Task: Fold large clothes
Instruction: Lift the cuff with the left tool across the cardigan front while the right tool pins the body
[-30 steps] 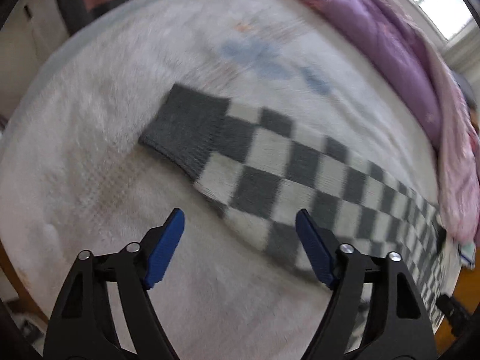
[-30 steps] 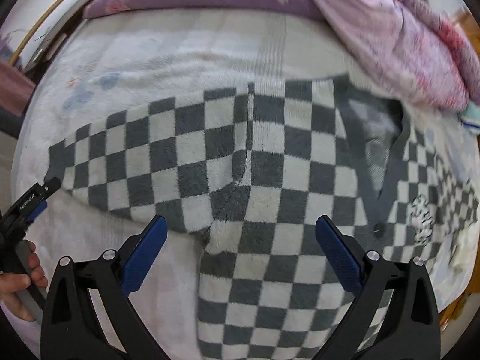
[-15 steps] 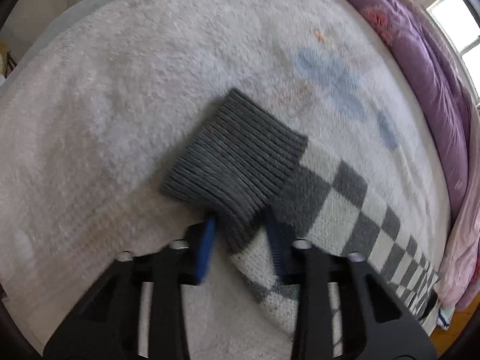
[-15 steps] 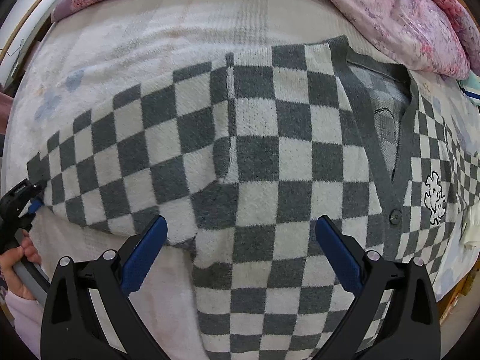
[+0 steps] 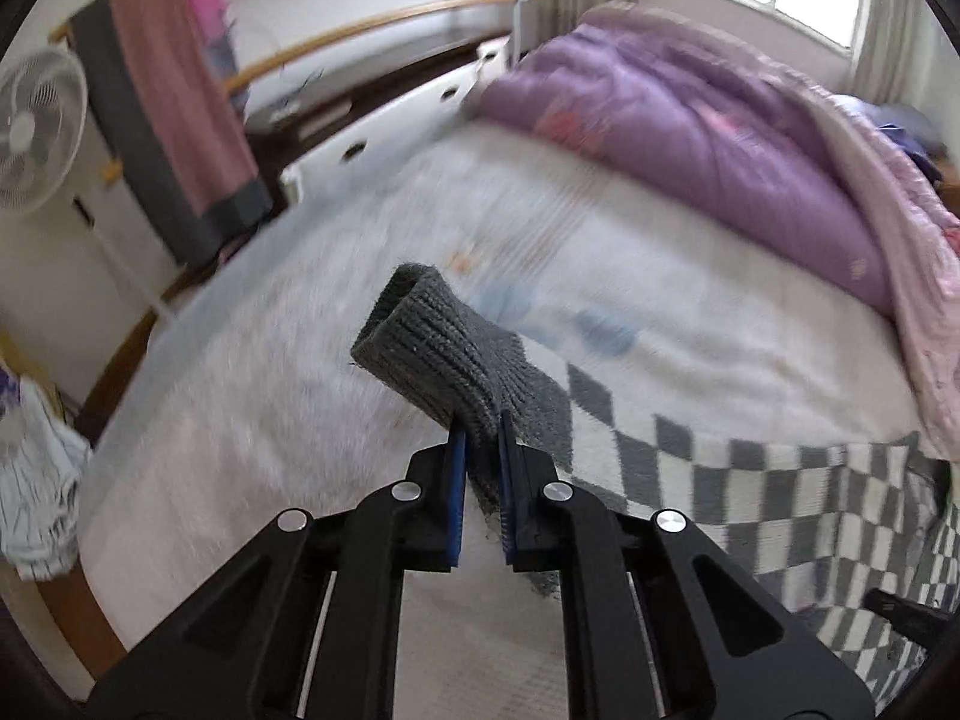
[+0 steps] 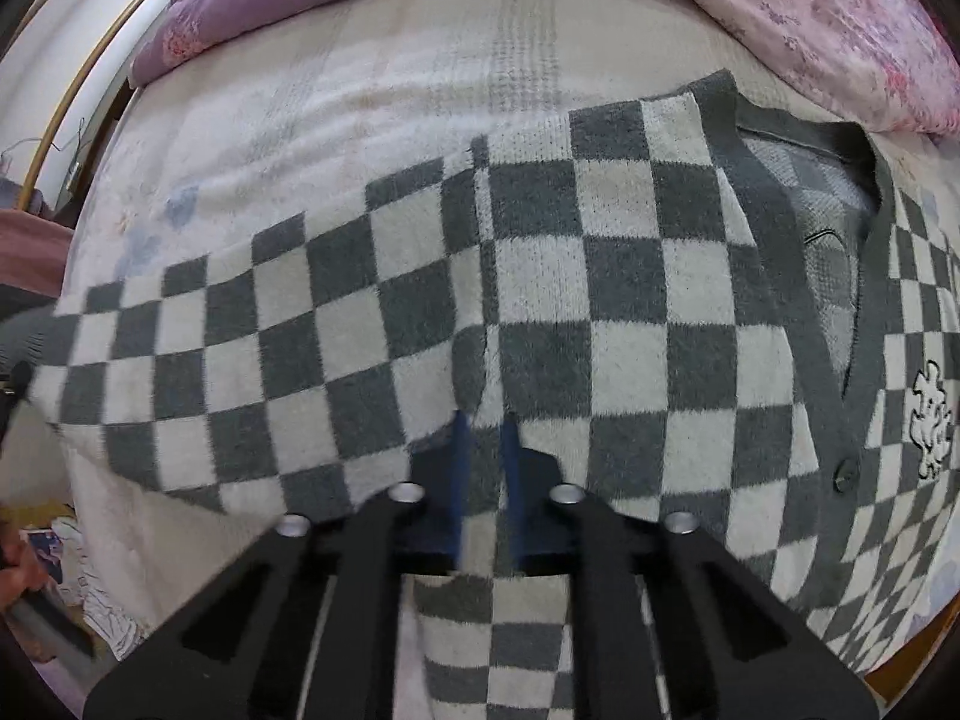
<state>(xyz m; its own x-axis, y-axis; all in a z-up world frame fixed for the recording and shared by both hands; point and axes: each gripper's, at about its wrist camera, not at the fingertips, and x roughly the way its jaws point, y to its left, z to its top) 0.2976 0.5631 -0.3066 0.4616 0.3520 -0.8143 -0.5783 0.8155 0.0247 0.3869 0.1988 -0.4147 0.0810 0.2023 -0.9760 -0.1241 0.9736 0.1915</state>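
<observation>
both grippers are pinching the same checkered cardigan (image 6: 600, 300). left gripper (image 5: 482, 450) is clamping the grey ribbed cuff (image 5: 438, 354) of one sleeve, its blue pads (image 5: 457, 498) pressing in from both sides and closing tighter, and the cuff is standing up off the bed (image 5: 270, 390) above the fingertips, its open end showing. behind it the sleeve is trailing down to the right, where the grey-and-white checks are lying across the white blanket.

right gripper (image 6: 485, 450) is pointing steeply down onto the cardigan, its jaws pressed together on a small ridge of fabric near the seam where the sleeve is joining the body. the blue pads (image 6: 461, 480) are looking blurred, so the exact fold between them is hard to make out.

the cardigan is lying spread flat on the bed, front side up, with its v-neck and grey button band (image 6: 828, 360) to the right, a dark button (image 6: 846, 474) and a small white embroidered patch (image 6: 930, 426) beside it. a purple quilt (image 5: 690, 138) is bunching along the far edge of the bed, and a pink quilt (image 6: 840, 18) is lying beside it. a white fan (image 5: 36, 126) and a hanging pink towel (image 5: 174, 102) are standing off past the bed in the left wrist view.
</observation>
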